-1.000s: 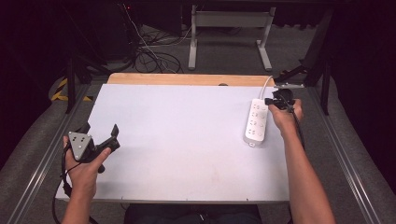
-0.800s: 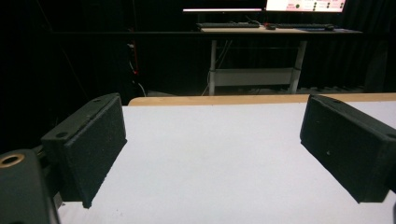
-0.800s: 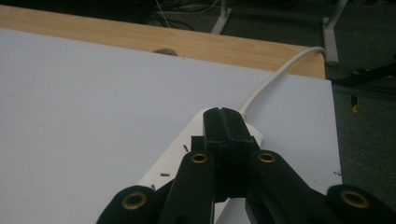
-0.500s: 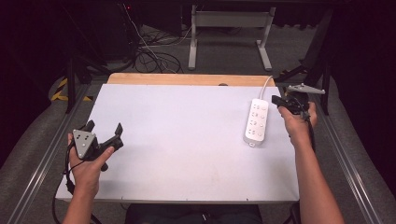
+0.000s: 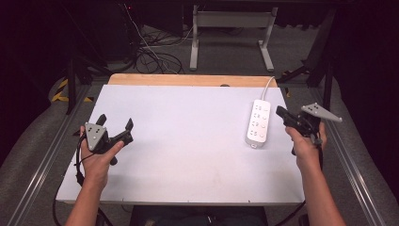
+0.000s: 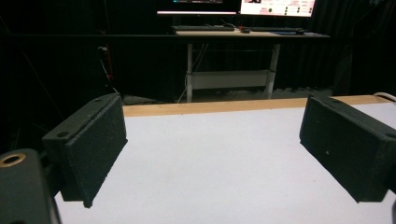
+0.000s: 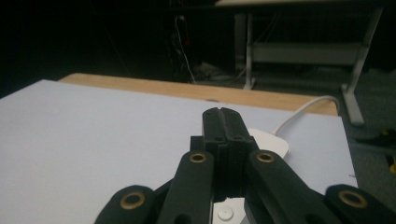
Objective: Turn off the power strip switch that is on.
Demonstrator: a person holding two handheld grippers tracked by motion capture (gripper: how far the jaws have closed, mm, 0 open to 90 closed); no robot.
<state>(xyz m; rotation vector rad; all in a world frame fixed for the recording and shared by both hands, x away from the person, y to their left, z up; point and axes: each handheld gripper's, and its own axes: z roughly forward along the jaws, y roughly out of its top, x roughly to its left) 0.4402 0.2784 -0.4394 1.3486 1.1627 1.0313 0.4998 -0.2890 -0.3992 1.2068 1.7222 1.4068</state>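
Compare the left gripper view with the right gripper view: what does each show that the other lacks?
Left gripper view: its own pads standing wide apart with bare table between them, and monitors on a far desk.

Right gripper view: its own jaws pressed together with nothing between them, the white power strip just past them, and its cord curving off the far edge.

Both: the white table top, its wooden far edge and the dark room behind.
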